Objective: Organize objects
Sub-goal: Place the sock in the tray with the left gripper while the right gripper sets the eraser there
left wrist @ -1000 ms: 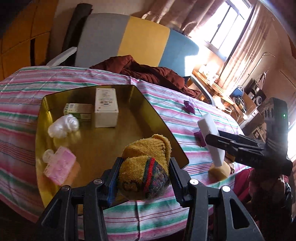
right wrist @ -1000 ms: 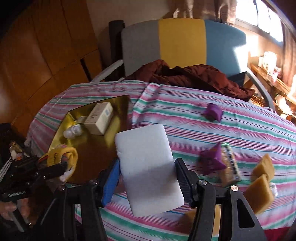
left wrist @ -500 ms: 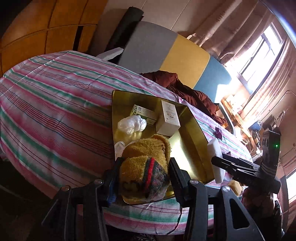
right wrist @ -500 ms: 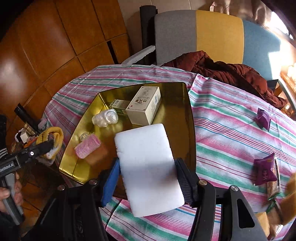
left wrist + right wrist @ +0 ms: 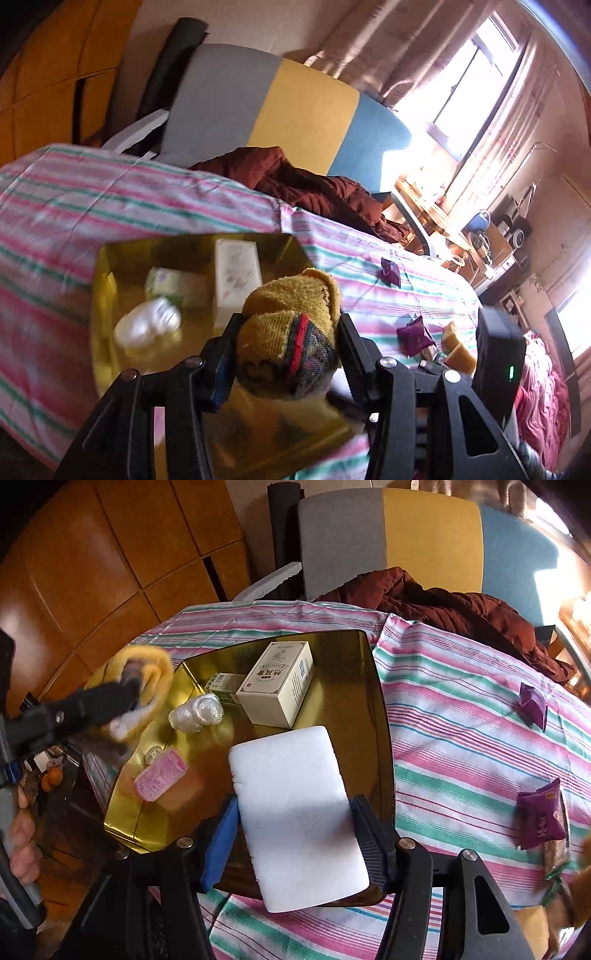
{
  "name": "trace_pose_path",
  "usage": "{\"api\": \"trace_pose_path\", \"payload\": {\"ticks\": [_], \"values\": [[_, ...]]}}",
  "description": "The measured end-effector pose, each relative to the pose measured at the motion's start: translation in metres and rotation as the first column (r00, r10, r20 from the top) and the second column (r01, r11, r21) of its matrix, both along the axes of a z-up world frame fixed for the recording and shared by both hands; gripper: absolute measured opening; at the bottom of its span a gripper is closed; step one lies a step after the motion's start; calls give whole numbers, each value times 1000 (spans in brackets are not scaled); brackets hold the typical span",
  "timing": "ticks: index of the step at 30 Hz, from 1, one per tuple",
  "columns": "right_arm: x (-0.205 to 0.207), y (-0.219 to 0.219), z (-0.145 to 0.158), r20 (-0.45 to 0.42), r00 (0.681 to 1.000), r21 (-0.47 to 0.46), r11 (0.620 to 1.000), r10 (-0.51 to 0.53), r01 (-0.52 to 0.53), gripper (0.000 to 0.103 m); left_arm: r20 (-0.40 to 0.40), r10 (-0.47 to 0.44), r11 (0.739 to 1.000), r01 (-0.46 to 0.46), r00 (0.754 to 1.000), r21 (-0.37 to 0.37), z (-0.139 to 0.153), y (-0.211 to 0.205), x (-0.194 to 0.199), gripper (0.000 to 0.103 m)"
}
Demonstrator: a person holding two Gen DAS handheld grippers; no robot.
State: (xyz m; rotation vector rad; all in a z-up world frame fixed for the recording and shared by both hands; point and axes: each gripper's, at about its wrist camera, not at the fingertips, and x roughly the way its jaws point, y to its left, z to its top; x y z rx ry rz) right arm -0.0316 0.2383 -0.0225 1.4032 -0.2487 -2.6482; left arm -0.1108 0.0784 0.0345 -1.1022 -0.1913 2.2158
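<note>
Currently your right gripper [image 5: 295,834] clamps the white foam block [image 5: 295,812] over the gold tray [image 5: 373,701]; your left gripper [image 5: 284,350] grips the yellow sock [image 5: 288,332]. Drop carelessly and the block may knock the box [image 5: 277,683].

Tablecloth [image 5: 461,716]: white ground with pink, green and thin blue stripes. Tray [image 5: 343,686], centre of the right wrist frame: mirror-like gold. Block [image 5: 295,812] at lower centre: plain white. Box [image 5: 277,683] on the tray: cream with dark printed characters; the smaller box [image 5: 225,683] beside it: pale green and white. Roll [image 5: 159,775] at centre left: pink. Bundle [image 5: 197,712]: clear, whitish. Sock [image 5: 291,339], centre of the left wrist frame: mustard yellow with a red and green band. Packets [image 5: 541,819] at right: purple. Chair back [image 5: 424,535], top: grey, yellow and blue panels. Garment [image 5: 443,609] on it: dark red-brown. Right gripper [image 5: 293,834] pads: one blue, one black.
</note>
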Motion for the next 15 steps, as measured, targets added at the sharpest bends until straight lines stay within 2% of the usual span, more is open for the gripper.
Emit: {"api": "trace_pose_path", "payload": {"ticks": [3, 5, 7, 9, 11, 12, 13, 15], "values": [[-5, -1, -5, 5, 1000, -8, 1000, -4, 4, 62, -20, -37, 999, 36, 999, -24, 4, 35, -22, 50], [-8, -3, -6, 5, 1000, -7, 1000, -2, 2, 62, -22, -37, 999, 37, 999, -33, 4, 53, -37, 57], [-12, -3, -7, -2, 1000, 0, 1000, -18, 18, 63, 8, -40, 999, 40, 999, -29, 0, 66, -53, 59], [-20, 0, -8, -6, 999, 10, 999, -41, 41, 63, 37, -15, 999, 17, 999, -38, -2, 70, -61, 68], [-29, 3, -8, -21, 998, 30, 998, -55, 56, 64, 64, -6, 999, 8, 998, -31, -6, 66, -64, 71], [-33, 5, -8, -24, 998, 42, 997, -66, 66, 74, 61, 7, 999, -5, 998, -35, -7, 61, -62, 71], [-36, 7, -9, -23, 997, 44, 996, -72, 73, 91, 60, 14, 999, -11, 998, -45, -10, 57, -60, 71], [-38, 10, -11, -28, 997, 47, 996, -78, 79, 94, 67, 28, 998, -24, 997, -64, -15, 46, -55, 71]]}}
